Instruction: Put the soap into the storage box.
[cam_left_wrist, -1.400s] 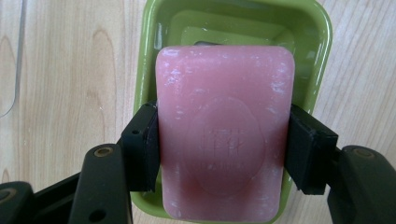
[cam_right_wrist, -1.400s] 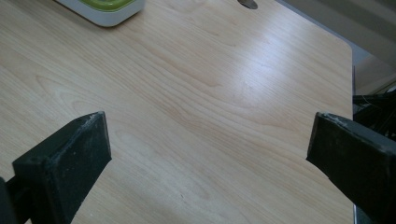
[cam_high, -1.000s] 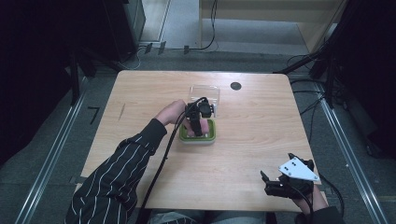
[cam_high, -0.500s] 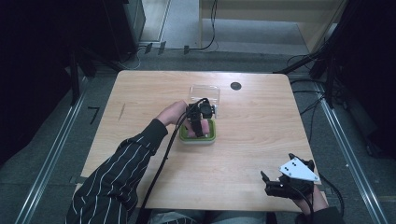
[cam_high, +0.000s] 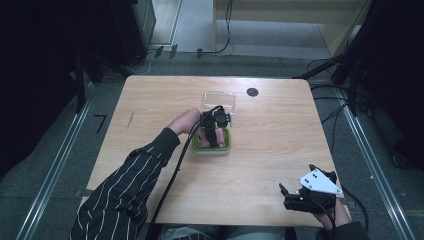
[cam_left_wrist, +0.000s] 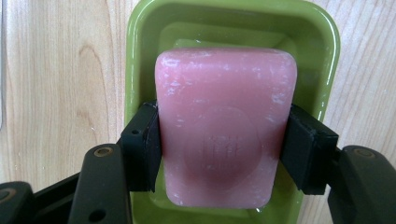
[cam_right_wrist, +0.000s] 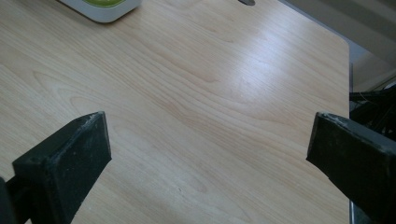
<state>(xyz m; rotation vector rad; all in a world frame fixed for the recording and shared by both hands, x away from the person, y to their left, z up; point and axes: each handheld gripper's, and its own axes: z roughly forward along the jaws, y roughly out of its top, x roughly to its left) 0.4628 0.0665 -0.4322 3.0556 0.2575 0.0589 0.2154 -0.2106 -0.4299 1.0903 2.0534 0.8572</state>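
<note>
Two jaws of left gripper (cam_left_wrist: 219, 154) clamp pink soap (cam_left_wrist: 225, 126) over green dish (cam_left_wrist: 233, 28); embossed stamp unreadable. Right gripper (cam_right_wrist: 210, 158) spread apart.

From above the person's side we look forward and down over the whole worktop (cam_high: 270, 150). The camera on the left claw (cam_left_wrist: 219, 154) sits very close, facing straight down onto the pink soap (cam_left_wrist: 224, 126) in the green dish (cam_high: 212, 147), which the high view shares. The camera on the right claw (cam_right_wrist: 205, 154) looks low across bare wood toward the far edge, catching the dish's corner.
</note>
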